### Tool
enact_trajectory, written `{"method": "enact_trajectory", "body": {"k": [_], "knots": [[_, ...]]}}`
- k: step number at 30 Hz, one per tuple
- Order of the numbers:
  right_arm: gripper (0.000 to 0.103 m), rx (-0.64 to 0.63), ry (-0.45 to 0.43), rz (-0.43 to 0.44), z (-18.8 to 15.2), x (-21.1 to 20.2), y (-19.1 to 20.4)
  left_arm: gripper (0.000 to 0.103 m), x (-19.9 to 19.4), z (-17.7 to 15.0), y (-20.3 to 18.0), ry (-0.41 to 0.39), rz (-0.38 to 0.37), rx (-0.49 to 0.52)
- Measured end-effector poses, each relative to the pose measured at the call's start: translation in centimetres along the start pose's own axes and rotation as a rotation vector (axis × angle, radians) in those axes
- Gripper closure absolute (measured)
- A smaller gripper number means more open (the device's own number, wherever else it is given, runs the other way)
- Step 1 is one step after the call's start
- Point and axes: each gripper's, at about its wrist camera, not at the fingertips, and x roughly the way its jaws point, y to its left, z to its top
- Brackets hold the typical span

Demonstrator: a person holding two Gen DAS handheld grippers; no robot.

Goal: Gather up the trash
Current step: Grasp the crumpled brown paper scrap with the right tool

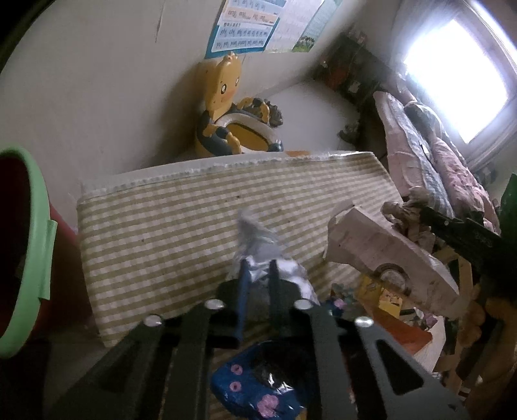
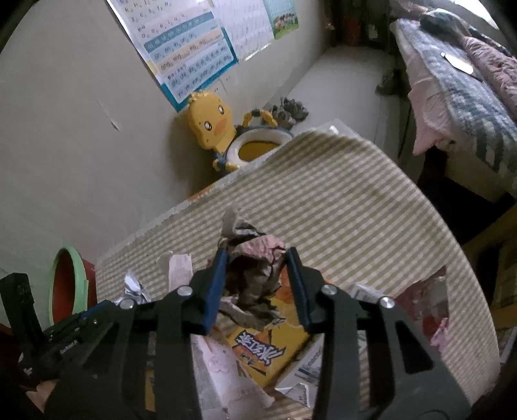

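Left wrist view: to the far left of the left hand-held gripper (image 1: 258, 268) a bin with a green rim (image 1: 38, 226) and a dark red inside is seen. Ahead of the fingers a striped surface (image 1: 181, 226) is spread, and beyond its far edge a yellow duck-shaped potty seat (image 1: 226, 110) is set against the wall under a blue chart (image 1: 245, 29). The blue-padded fingers are pressed together on a crumpled white wrapper (image 1: 258, 239), which sticks up past the tips, clear of the striped cloth. Just below the fingers a dark blue packet with pink flowers (image 1: 258, 387) is seen. To the right a pale toy car (image 1: 381, 252) is lying, tilted, and above it a wad of brownish paper is pinched by the other tool.

Right wrist view: at the lower left of the right hand-held gripper (image 2: 255, 255) the black body of the left tool (image 2: 64, 342) is seen, with the green-rimmed bin behind it. Near the left finger scraps of white paper and a receipt (image 2: 179, 274) are lying on the striped cloth. The crumpled brownish paper wad (image 2: 255, 274) is clamped between the two blue pads, which are held narrowly apart by its bulk. Under the wad a yellow snack packet (image 2: 268, 349) is lying, with more wrappers beside it. Farther right a bed with a checked blanket (image 2: 458, 84) is seen.
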Motion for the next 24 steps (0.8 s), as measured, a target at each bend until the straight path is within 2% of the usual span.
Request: {"method": "enact_trajectory", "body": {"k": [6,11,12,14,15,16,20,24], "knots": [[0.066,-0.026,-0.063,-0.019,-0.1,-2.3,0.3,0.103,-0.8,0.3,-0.3,-0.017,0.001,0.009],[0.066,-0.025,-0.088,-0.012,-0.2,-3.6,0.3,0.103,-0.6,0.3,-0.5,0.001,-0.003,0.022],[0.066,-0.025,-0.093,-0.013,-0.2,-3.9,0.2,0.101,-0.5,0.3,-0.6,0.005,-0.002,0.023],[0.066,-0.024,-0.109,-0.015,-0.2,-4.6,0.2,0.086,-0.2,0.3,-0.8,0.011,-0.001,0.025],[0.066,-0.023,-0.116,-0.015,-0.2,-4.9,0.1,0.075,-0.1,0.3,-0.8,0.015,-0.001,0.024],[0.066,-0.021,-0.129,-0.014,-0.2,-5.5,0.1,0.070,0.2,0.3,-0.8,0.018,0.000,0.024],[0.066,-0.023,-0.171,-0.003,-0.7,-7.4,0.2,0.061,1.2,0.3,-0.9,0.047,0.010,0.017],[0.066,-0.051,-0.202,0.012,-1.8,-9.2,1.0,0.059,2.2,0.3,-1.0,0.058,0.032,0.021]]}}
